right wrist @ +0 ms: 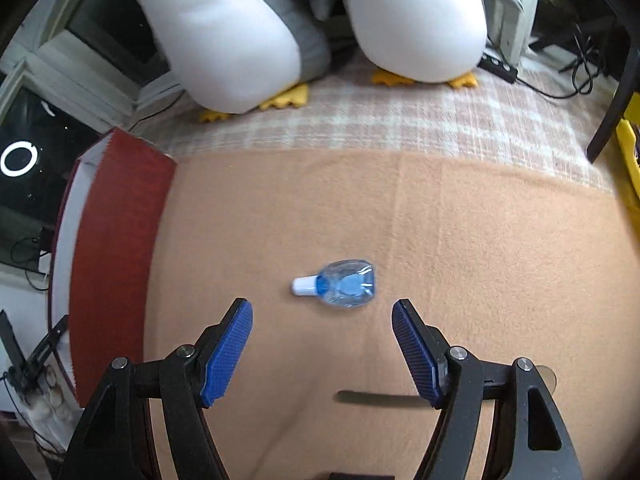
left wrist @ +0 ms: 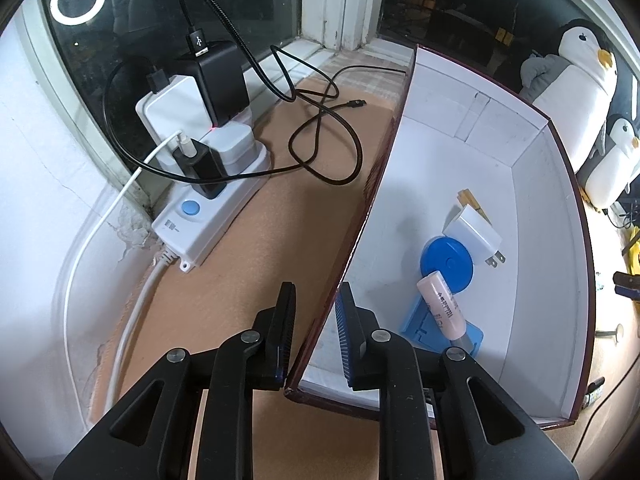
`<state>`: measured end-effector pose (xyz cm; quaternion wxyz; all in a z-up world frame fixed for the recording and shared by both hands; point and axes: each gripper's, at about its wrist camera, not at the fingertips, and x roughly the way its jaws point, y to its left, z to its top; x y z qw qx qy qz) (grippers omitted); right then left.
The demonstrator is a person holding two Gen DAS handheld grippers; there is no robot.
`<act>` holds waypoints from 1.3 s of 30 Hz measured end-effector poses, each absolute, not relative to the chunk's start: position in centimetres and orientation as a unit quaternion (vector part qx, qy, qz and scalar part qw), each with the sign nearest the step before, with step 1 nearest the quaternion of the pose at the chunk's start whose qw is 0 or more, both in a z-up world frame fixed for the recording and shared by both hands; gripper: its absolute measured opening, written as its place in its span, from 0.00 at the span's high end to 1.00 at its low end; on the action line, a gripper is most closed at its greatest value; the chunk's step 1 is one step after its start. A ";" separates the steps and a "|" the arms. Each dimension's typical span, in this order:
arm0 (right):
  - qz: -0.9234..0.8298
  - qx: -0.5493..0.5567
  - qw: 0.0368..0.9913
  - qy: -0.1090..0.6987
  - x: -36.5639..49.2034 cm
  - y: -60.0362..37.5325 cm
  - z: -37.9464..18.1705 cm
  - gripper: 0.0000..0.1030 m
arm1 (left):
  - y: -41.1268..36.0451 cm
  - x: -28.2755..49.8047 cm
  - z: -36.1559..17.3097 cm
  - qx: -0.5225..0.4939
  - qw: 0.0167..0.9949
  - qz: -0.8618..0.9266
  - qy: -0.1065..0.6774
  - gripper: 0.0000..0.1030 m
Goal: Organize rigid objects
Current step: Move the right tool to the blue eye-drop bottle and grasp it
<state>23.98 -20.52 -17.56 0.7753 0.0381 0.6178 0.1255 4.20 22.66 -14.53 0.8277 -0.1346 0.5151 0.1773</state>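
The red-walled box (left wrist: 536, 216) sits on a tan felt mat (left wrist: 248, 264), and everything here is placed relative to it. Its long wall runs diagonally up the left wrist view; the left gripper (left wrist: 316, 336) straddles that wall near the box's closest corner, one blue-ribbed pad inside, one outside, closed onto the thin cardboard wall. Outside the box, past the gripper's outer finger, the mat runs free for a stretch until a white power strip (left wrist: 208, 216) loaded with chargers and a looped black cable (left wrist: 320, 128) crowd the strip toward the window.

Inside the box the white floor is bare along the gripped wall and toward the far end. Clustered against the opposite wall lie a blue disc (left wrist: 446, 262), a white plug adapter (left wrist: 474, 232) partly over it, a pale pink tube (left wrist: 442, 306) resting on a blue flat plate (left wrist: 424, 326), and a small wooden piece (left wrist: 470, 200) behind the adapter.

In the right wrist view the box's red outer wall stands at the left edge, and a wide sweep of open mat lies away from it. The small bottle (right wrist: 340, 284) lies on its side there, well apart from the box: clear plastic tinted blue, white cap pointing toward the box. The right gripper (right wrist: 322, 344) hangs just short of it with jaws spread wide, nothing between them. Two plush penguins (right wrist: 304, 28) border the plaid cloth beyond.
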 end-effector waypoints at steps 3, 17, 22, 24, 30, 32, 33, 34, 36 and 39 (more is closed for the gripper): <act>0.124 0.041 0.770 0.624 24.7 -20.6 -18.6 0.33 | 22.6 4.3 -14.5 -0.133 0.827 0.179 0.516 0.82; 0.117 -0.043 0.757 0.642 25.7 -17.0 -21.1 0.33 | 22.7 4.3 -14.6 -0.135 0.826 0.182 0.516 0.82; 0.104 -0.053 0.758 0.641 25.7 -16.1 -21.7 0.34 | 22.8 4.3 -14.7 -0.135 0.826 0.181 0.516 0.82; 0.101 -0.053 0.759 0.641 25.8 -16.0 -21.7 0.38 | 22.8 4.4 -14.7 -0.136 0.826 0.181 0.516 0.82; 0.104 -0.057 0.758 0.641 26.2 -16.0 -21.5 0.49 | 23.0 4.5 -14.8 -0.138 0.826 0.179 0.516 0.82; 0.106 -0.066 0.760 0.638 26.0 -15.7 -21.5 0.49 | 23.0 4.5 -14.8 -0.138 0.826 0.178 0.516 0.82; 0.106 -0.067 0.761 0.637 25.9 -15.7 -21.5 0.49 | 23.0 4.5 -14.8 -0.138 0.826 0.178 0.516 0.82; 0.106 -0.065 0.762 0.636 25.7 -15.1 -21.6 0.49 | 23.0 4.5 -14.8 -0.138 0.826 0.178 0.516 0.82; 0.108 -0.051 0.764 0.634 25.6 -15.2 -21.2 0.49 | 23.0 4.5 -14.9 -0.138 0.826 0.178 0.516 0.82; 0.121 -0.037 0.772 0.623 24.4 -15.4 -19.3 0.49 | 22.9 4.5 -14.8 -0.138 0.827 0.178 0.515 0.82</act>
